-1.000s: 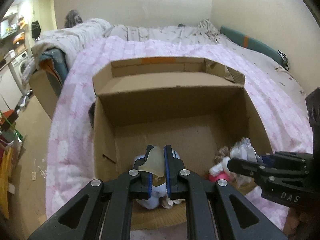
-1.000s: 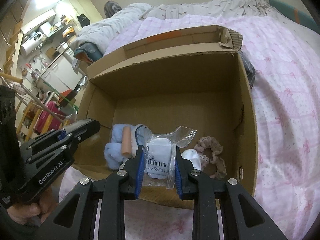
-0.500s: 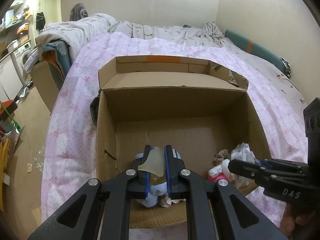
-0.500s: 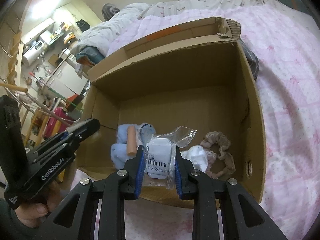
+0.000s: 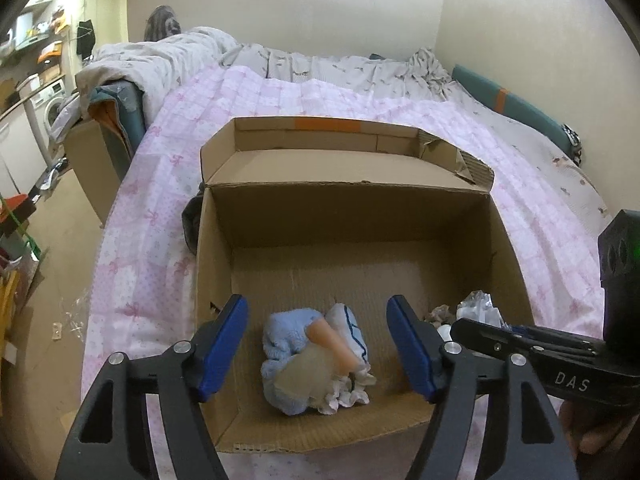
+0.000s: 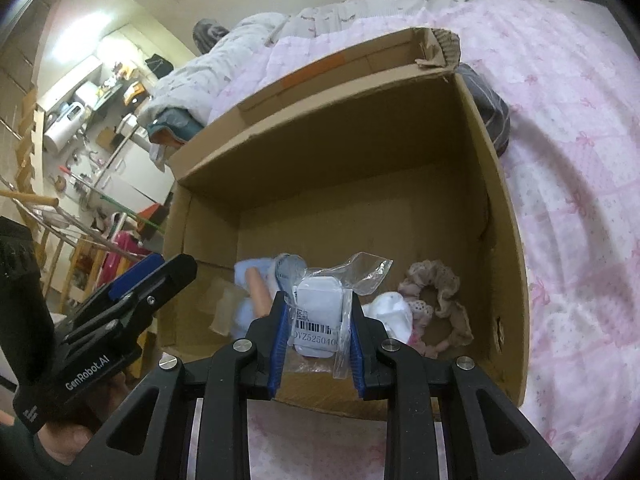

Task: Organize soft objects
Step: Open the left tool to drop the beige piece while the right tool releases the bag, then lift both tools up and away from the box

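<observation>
Over a cardboard box (image 5: 216, 264) on a pink-quilted bed (image 5: 152, 216), the left tool (image 5: 318, 346) hangs with its blue-padded fingers spread wide and nothing between them, while the right tool (image 6: 316, 330) is pressed onto a clear plastic packet (image 6: 318, 312) holding a white item and a barcode label. That packet sits above the box's near wall, not yet down among the contents; the box floor lies straight ahead of and below the right tool, so the coming move looks like a short forward-and-down release, probably into the gap between the two heaps. Directly between the left tool's open fingers, on the box floor near the front wall, lies a bundle of light blue cloth (image 5: 286, 344) with a white blue-trimmed piece (image 5: 352, 330), a peach tube-like object (image 5: 334, 338) slanting across it from upper left to lower right, and a translucent flap (image 5: 308, 372) on top. A frilly pink scrunchie (image 6: 438, 294) and a white soft item (image 6: 392, 312) rest in the box's right front corner, nearer the right tool. What the packet truly contains is hard to judge, its lower edge is hidden behind the tool's fingers, and something dark (image 6: 494, 116) beside the box's outer right wall cannot be identified
</observation>
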`<state>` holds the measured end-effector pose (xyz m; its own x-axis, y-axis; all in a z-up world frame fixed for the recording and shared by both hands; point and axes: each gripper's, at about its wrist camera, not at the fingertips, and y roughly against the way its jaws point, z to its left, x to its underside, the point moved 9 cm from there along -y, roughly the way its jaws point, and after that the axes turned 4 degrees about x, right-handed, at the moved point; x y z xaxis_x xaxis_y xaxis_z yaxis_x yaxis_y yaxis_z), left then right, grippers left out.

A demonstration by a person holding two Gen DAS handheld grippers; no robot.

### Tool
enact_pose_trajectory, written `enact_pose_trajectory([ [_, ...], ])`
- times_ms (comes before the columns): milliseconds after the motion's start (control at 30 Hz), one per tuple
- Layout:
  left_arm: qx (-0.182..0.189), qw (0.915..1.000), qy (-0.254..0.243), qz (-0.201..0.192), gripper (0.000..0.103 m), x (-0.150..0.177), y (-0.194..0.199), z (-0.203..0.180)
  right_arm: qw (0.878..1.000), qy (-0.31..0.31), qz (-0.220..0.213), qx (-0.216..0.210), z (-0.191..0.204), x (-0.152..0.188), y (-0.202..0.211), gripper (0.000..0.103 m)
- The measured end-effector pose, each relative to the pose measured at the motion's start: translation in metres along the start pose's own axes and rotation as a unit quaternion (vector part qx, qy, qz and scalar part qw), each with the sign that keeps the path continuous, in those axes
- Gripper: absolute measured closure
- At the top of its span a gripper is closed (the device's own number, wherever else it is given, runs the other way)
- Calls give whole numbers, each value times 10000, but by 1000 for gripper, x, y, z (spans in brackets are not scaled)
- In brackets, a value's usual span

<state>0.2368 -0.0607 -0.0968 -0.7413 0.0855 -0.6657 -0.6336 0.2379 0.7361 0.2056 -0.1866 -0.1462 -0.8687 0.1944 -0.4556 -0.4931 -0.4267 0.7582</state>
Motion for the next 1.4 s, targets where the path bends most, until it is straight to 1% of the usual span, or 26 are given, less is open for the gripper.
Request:
enact_pose_trajectory([
  [100,-16,9999,-81,74,34,2,-1,-2,10000,-43,1,31,-2,0,-1,72],
  [133,22,9999,-96,116,34,3,-2,-3,10000,-74,19,46,-3,0,-2,65],
  [167,59,9999,-92,127,34,3,-2,-3,9999,-106,45,57,-4,1,-3,44],
  [200,73,9999,-84,131,34,3,-2,-3,9999,-154,62,42,-5,1,-4,32],
  [233,56,9999,-79,125,34,3,-1,-3,9997,-235,15,14,-6,0,-3,24],
  [367,127,9998,-17,124,34,3,0,-1,9994,-323,-125,-55,-7,-5,3,23],
  [400,148,9998,6,116,34,3,1,-1,9993,-339,-161,-15,-9,-6,4,23],
  [467,184,9997,42,140,34,4,1,-1,9990,-339,-216,194,-15,-7,5,23],
  [533,265,9995,40,186,31,6,0,-3,9986,-409,-213,247,-19,-8,5,22],
  [633,323,9992,-32,244,24,9,-1,-8,9985,-326,-321,299,-17,-13,9,12],
  [700,233,9995,-121,175,24,7,3,-9,9984,-157,-398,381,-14,-16,12,12],
  [767,155,9998,-70,51,24,2,12,-7,9975,-5,-489,511,-11,-19,16,11],
  [800,137,9999,-16,12,24,0,16,-5,9968,54,-547,588,-11,-20,19,9],
  [833,112,9999,15,-18,24,-3,20,-4,9957,118,-637,658,-9,-22,23,4],
  [933,-140,9994,53,-318,24,-18,46,6,9925,247,-933,744,-5,-29,40,1],
  [967,-189,9990,92,-383,24,-22,52,10,9921,295,-970,734,-2,-31,45,0],
  [1000,-193,9987,161,-452,24,-25,61,13,9917,367,-999,722,2,-34,51,0],
  [1067,-194,9978,251,-577,24,-29,80,18,9886,474,-1167,829,8,-39,67,0],
  [1167,-434,9954,239,-817,23,-27,108,26,9825,558,-1529,908,18,-45,97,0],
  [1233,-689,9919,239,-1039,22,-24,126,32,9796,595,-1652,981,23,-44,113,0],
  [1267,-778,9901,232,-1141,19,-22,135,34,9785,622,-1679,1021,26,-43,118,0],
  [1333,-779,9890,240,-1236,16,-18,147,36,9741,744,-1753,1221,30,-38,129,0],
  [1400,-789,9890,313,-1210,16,-11,157,38,9711,873,-1795,1310,34,-33,136,0],
])
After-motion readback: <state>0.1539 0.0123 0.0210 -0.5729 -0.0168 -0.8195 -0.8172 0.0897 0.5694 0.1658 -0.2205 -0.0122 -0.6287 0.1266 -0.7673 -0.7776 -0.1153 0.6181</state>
